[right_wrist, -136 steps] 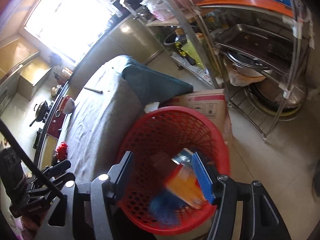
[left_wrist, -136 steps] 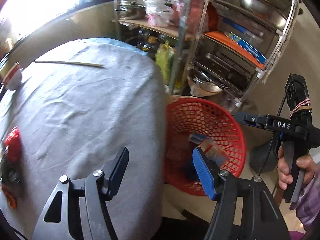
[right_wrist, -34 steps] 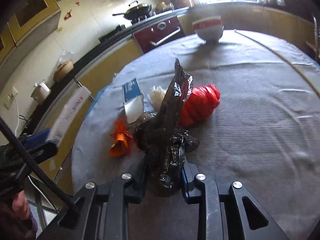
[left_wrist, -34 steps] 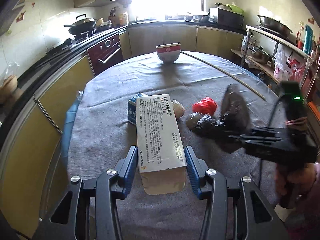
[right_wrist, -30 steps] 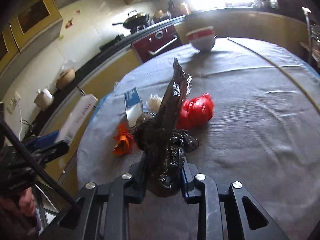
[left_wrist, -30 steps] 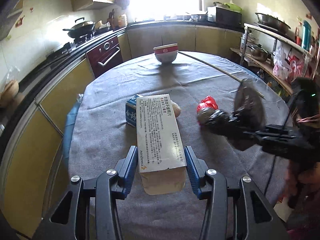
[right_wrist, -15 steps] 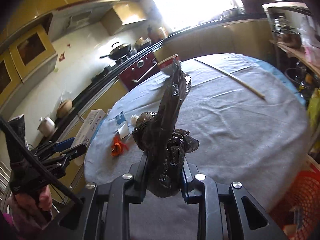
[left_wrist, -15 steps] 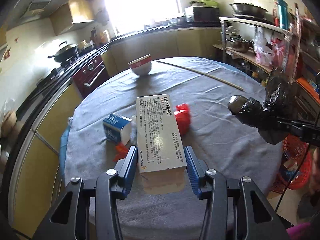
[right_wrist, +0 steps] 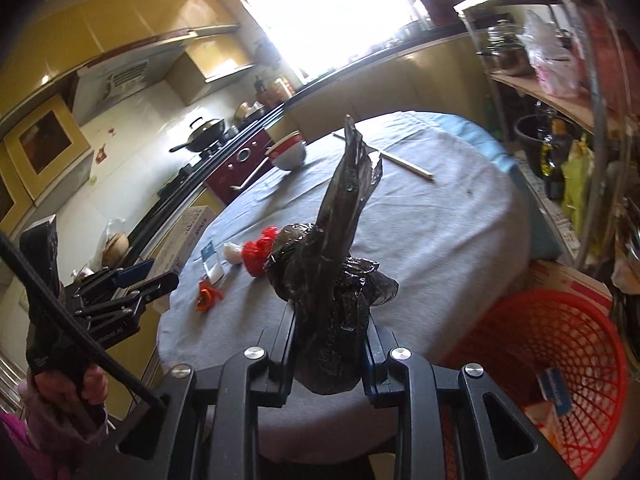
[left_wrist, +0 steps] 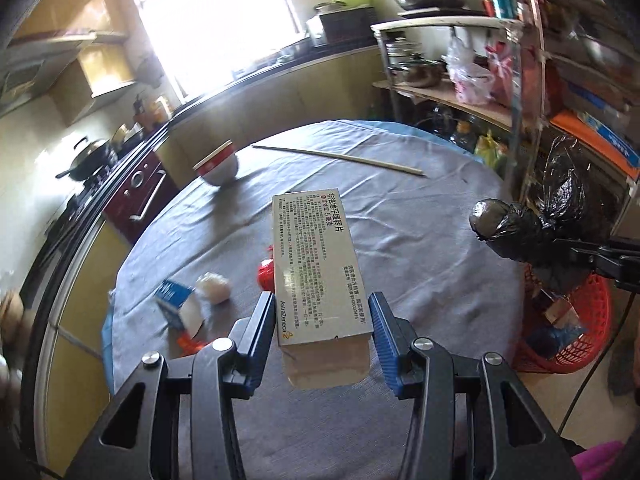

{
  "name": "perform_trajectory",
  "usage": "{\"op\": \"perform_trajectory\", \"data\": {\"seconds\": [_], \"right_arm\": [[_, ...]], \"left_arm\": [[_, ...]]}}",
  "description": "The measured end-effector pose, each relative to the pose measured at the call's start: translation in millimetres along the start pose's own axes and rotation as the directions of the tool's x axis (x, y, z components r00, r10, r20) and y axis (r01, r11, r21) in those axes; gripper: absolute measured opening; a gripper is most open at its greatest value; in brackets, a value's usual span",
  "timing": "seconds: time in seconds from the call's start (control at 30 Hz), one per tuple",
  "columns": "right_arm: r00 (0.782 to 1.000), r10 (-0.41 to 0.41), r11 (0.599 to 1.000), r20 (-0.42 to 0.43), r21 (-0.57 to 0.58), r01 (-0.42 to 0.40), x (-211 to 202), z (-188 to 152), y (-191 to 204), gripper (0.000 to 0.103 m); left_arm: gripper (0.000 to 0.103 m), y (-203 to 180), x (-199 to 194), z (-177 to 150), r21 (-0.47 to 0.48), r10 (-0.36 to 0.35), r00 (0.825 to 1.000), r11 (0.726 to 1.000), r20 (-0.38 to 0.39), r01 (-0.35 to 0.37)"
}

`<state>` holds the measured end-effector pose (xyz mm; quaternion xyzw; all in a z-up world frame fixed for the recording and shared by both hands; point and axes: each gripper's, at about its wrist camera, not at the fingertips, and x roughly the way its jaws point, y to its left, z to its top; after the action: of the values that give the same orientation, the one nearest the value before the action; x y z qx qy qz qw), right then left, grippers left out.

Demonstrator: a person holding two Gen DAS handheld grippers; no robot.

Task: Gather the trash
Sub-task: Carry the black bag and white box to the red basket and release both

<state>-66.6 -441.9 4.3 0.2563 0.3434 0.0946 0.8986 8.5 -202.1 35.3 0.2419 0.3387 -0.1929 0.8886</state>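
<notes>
My left gripper (left_wrist: pixel 322 330) is shut on a white medicine box (left_wrist: pixel 318 268), held above the grey table (left_wrist: pixel 420 240). My right gripper (right_wrist: pixel 328 350) is shut on a crumpled black plastic bag (right_wrist: pixel 328 280), also in the left wrist view (left_wrist: pixel 528 224), near the table's right edge. A red basket (right_wrist: pixel 560 360) with several pieces of trash stands on the floor to the right, also in the left wrist view (left_wrist: pixel 576 332). On the table lie a red wrapper (right_wrist: pixel 258 250), a white wad (right_wrist: pixel 232 252), a small blue-and-white carton (right_wrist: pixel 212 264) and an orange scrap (right_wrist: pixel 208 298).
A red-and-white bowl (left_wrist: pixel 218 166) and a long chopstick (left_wrist: pixel 340 157) lie at the table's far side. A metal shelf rack (left_wrist: pixel 560 100) full of pots and bags stands right of the table. A cardboard box (right_wrist: pixel 568 276) sits behind the basket. Kitchen counters (right_wrist: pixel 224 148) curve along the left.
Both grippers have swung rightward with their loads still held. The basket has come into view at the right of both views, and the trash on the table has receded to the left.
</notes>
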Motion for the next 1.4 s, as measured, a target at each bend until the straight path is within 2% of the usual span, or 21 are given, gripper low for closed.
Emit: {"op": "perform_trajectory", "data": {"seconds": [0.4, 0.67, 0.9, 1.2, 1.33, 1.4], "right_arm": [[0.995, -0.099, 0.990, 0.026, 0.099, 0.096, -45, -14, -57, 0.028], [0.988, -0.149, 0.977, 0.035, 0.157, 0.142, -65, -20, -83, 0.028], [0.983, -0.183, 0.961, 0.007, 0.212, 0.177, -74, -33, -108, 0.028], [0.975, -0.223, 0.934, -0.012, 0.284, 0.217, -79, -49, -134, 0.028], [0.972, -0.234, 0.920, -0.023, 0.317, 0.229, -77, -51, -144, 0.028], [0.972, -0.233, 0.911, -0.036, 0.343, 0.231, -75, -53, -148, 0.029]], "left_arm": [[0.049, -70, 18, 26, 0.157, -0.075, 0.997, 0.985, -0.016, 0.077], [0.049, -109, 24, 35, 0.242, -0.118, 0.993, 0.963, -0.028, 0.122], [0.049, -143, 29, 36, 0.306, -0.171, 0.983, 0.934, -0.061, 0.181], [0.049, -189, 35, 30, 0.386, -0.233, 0.967, 0.887, -0.103, 0.254], [0.050, -200, 41, 31, 0.384, -0.291, 0.949, 0.868, -0.119, 0.314], [0.050, -203, 46, 31, 0.365, -0.349, 0.927, 0.852, -0.137, 0.375]]}}
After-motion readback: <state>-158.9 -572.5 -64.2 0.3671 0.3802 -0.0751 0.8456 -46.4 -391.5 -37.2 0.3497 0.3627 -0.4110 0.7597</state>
